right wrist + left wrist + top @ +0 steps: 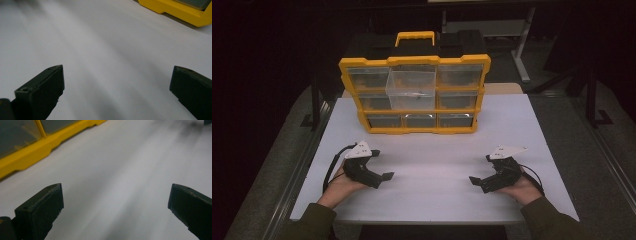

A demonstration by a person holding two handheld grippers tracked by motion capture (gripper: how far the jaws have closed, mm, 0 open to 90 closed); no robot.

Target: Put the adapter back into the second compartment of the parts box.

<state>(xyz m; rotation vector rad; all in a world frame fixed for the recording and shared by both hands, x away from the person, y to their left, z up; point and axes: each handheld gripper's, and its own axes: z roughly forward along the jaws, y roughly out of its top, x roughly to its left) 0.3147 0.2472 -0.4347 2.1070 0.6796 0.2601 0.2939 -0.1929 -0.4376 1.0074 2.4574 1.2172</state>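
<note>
Yellow plastic organiser (414, 95) upright at 12 o'clock on the smooth white table (432, 200) — clear drawers, one at top centre pulled out. Left gripper (382, 176) at 8 o'clock, right gripper (475, 180) at 4 — blocky matte-black jaws of both wide apart, holding nothing, well short of the organiser.

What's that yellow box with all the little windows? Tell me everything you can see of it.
The yellow organizer stands upright at the far side of the white table, apart from both grippers. Its frame looks like yellow plastic, with a carry handle on top. It holds nine clear drawers in three rows. The top middle drawer is pulled forward; something small and dark lies inside, too small to identify.
</note>
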